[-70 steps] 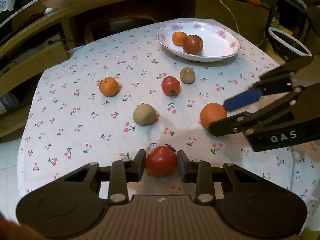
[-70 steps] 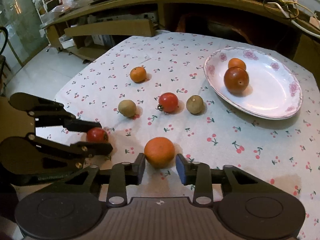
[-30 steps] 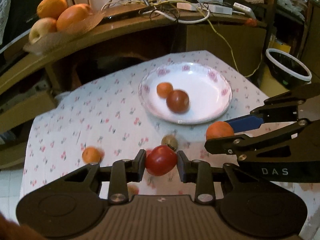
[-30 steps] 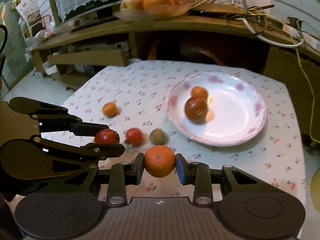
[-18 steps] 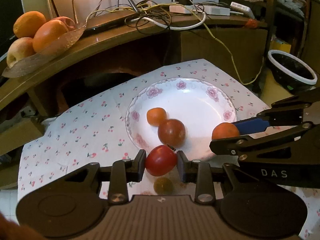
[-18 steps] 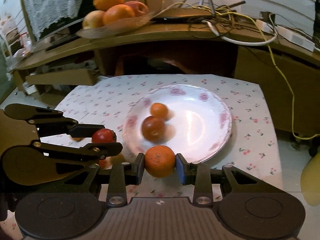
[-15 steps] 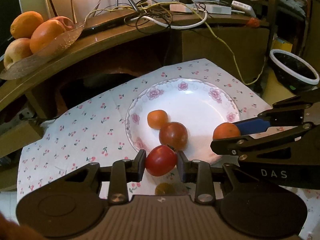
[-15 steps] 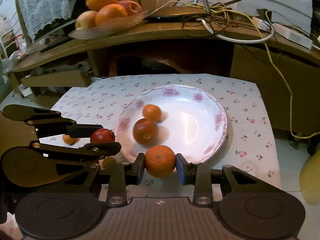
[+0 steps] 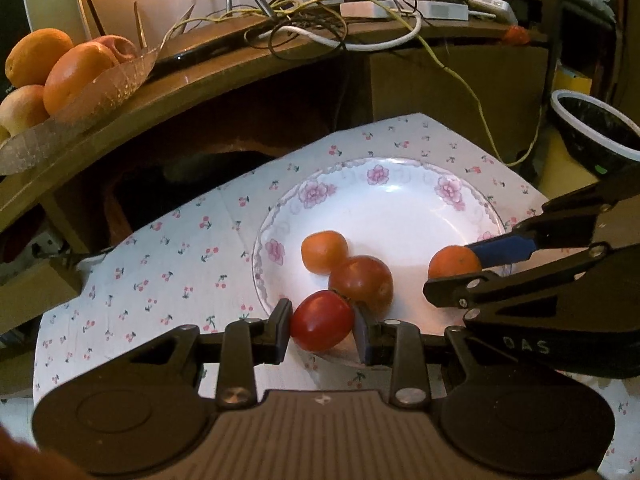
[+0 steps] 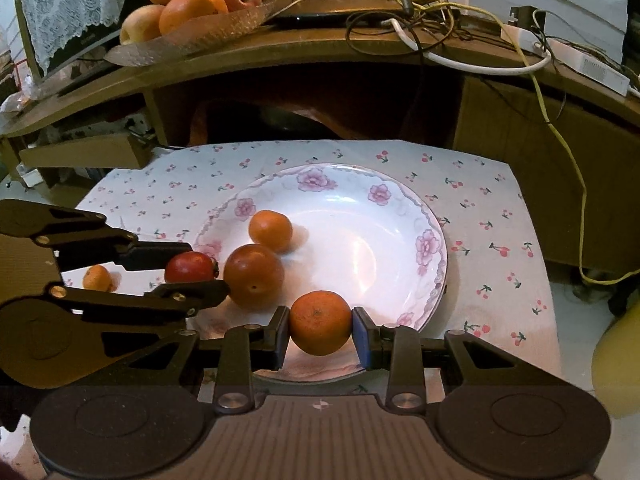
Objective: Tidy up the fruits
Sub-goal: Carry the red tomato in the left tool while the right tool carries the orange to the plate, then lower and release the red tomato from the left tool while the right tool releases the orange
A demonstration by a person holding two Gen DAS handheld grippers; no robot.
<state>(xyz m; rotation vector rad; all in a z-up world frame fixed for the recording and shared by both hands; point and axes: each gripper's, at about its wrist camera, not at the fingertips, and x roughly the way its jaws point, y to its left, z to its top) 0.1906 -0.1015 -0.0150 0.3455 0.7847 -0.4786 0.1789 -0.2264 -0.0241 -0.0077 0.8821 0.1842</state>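
Your left claw point(image 9: 322, 326) grips a red tomato point(image 9: 321, 321) over the near rim of the flowered plate point(image 9: 400, 176); your right claw point(image 10: 320, 330) grips an orange point(image 10: 320, 322) beside it, above the plate on the desk point(image 10: 500, 216)

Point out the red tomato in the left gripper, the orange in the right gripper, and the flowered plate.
red tomato point(image 9: 321, 322): left wrist view, middle of its front skin.
orange point(image 10: 320, 322): right wrist view, centre of its peel.
flowered plate point(image 10: 430, 246): right wrist view, pink flower on its right rim.
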